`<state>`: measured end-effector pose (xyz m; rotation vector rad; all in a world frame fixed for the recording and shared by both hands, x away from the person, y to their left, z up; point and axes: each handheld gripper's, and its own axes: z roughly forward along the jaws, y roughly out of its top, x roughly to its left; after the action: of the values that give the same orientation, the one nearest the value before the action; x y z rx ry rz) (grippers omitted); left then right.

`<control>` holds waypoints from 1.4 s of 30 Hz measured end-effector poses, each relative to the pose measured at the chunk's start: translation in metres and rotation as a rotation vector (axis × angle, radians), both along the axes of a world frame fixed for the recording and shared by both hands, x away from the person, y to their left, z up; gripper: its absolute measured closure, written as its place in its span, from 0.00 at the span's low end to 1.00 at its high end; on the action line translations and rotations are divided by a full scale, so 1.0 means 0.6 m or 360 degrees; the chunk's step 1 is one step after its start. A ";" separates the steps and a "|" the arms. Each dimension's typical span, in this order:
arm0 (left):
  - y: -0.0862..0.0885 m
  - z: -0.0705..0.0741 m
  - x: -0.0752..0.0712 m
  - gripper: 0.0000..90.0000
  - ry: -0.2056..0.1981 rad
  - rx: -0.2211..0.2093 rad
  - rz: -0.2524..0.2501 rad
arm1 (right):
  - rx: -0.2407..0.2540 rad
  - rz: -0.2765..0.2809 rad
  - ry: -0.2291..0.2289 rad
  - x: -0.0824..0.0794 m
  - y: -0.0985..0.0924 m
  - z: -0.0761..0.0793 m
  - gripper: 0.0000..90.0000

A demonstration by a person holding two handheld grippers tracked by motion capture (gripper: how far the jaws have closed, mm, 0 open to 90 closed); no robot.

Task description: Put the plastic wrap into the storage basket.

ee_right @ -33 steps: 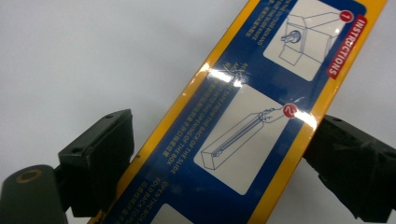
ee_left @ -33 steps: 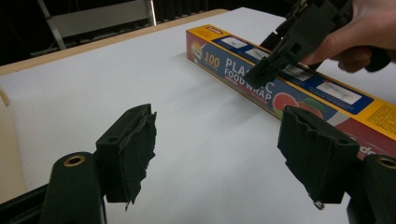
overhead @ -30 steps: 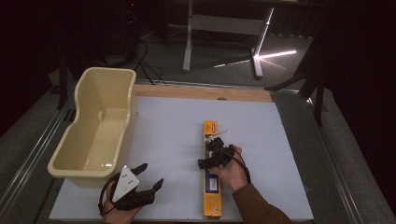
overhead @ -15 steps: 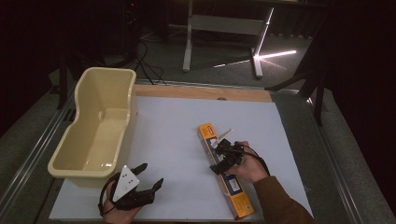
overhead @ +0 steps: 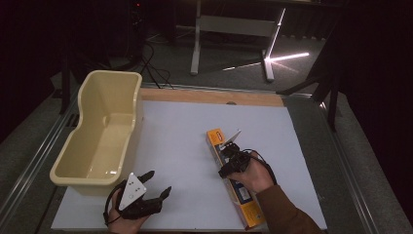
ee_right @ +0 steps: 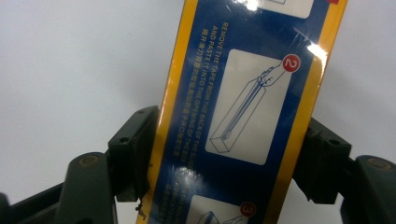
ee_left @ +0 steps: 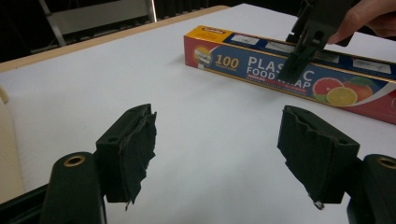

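A: From the high view, what is lying on the bench (overhead: 175, 146)?

B: A white sheet is covering it. A cream tub (overhead: 100, 136) is sitting at the left edge, and a long box of plastic wrap (overhead: 233, 183) is lying at an angle right of the middle. The right tool (overhead: 229, 158) is sitting over the box's upper part, its jaws set on either long side, with the person's right hand (overhead: 254, 176) behind it.

A: And the left tool (overhead: 158, 184)?

B: It is resting near the front edge, just in front of the tub, with its jaws spread and nothing between them, well apart from the box.

A: What is the left gripper view showing?

B: The left tool (ee_left: 217, 144) is gaping wide over bare white sheet. Farther off, the box (ee_left: 261, 70) is lying on the sheet, its side reading "100 PLASTIC FOOD WRAP", and the right tool (ee_left: 303, 44) is coming down on it.

A: And the right gripper view?

B: The right tool (ee_right: 229, 154) is clenching the box (ee_right: 243, 102); both jaws are pressing against its yellow edges, with numbered instruction drawings facing the camera.
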<state>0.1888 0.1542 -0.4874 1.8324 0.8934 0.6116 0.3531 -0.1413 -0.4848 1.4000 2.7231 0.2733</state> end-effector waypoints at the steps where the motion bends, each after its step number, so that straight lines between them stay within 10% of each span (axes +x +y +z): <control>1: 0.000 0.000 0.000 0.30 0.0000 0.0000 0.0000 | -0.0045 -0.0003 0.0008 0.001 0.006 -0.001 0.35; 14: 0.001 -0.001 0.001 0.30 0.0007 -0.0005 0.0003 | -0.0035 -0.0108 0.0141 0.017 0.005 -0.003 0.41; 42: 0.002 0.000 0.000 0.30 -0.0001 -0.0008 0.0000 | 0.0631 -0.0196 0.0317 0.061 0.011 0.056 0.43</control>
<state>0.1889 0.1552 -0.4871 1.8275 0.8935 0.6095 0.3894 -0.1346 -0.4515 1.7702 2.8311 0.7375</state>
